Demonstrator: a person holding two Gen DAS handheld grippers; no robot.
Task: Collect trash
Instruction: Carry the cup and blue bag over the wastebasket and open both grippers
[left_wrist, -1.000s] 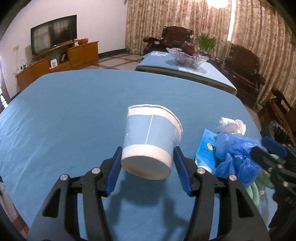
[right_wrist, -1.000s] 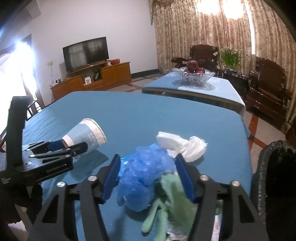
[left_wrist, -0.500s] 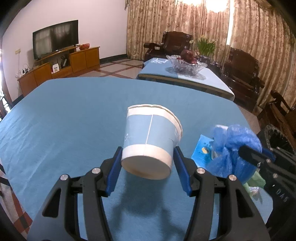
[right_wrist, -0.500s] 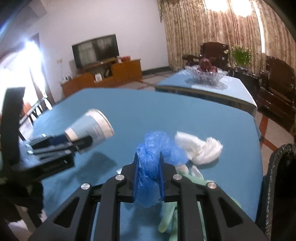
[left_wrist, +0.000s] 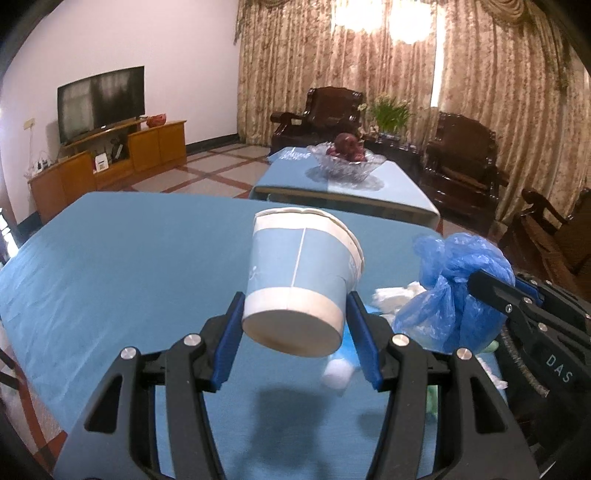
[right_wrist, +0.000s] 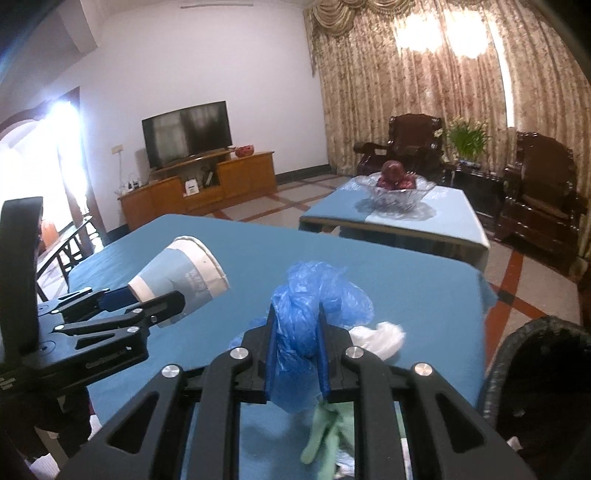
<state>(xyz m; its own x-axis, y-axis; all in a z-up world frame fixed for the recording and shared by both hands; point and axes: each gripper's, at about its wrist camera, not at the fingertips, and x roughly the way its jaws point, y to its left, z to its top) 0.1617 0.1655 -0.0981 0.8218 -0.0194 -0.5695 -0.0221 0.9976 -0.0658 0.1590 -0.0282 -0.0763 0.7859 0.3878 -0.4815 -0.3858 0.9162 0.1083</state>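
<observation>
— Blue plastic bag (right_wrist: 295, 325) is pinched in the right gripper (right_wrist: 295, 354), lifted over the table (right_wrist: 424, 291); a green glove (right_wrist: 325, 435) dangles beneath and could be shed before the black bin (right_wrist: 535, 387) beside the table is reached

— One paper cup (left_wrist: 299, 280) is clamped near its base by the left gripper (left_wrist: 295, 325), above the table; it could be crushed. Counted: one bag, one cup, one tissue wad (right_wrist: 376, 336) left on the table

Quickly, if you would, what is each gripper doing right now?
Left gripper: shut on the paper cup.
Right gripper: shut on the blue bag.
</observation>
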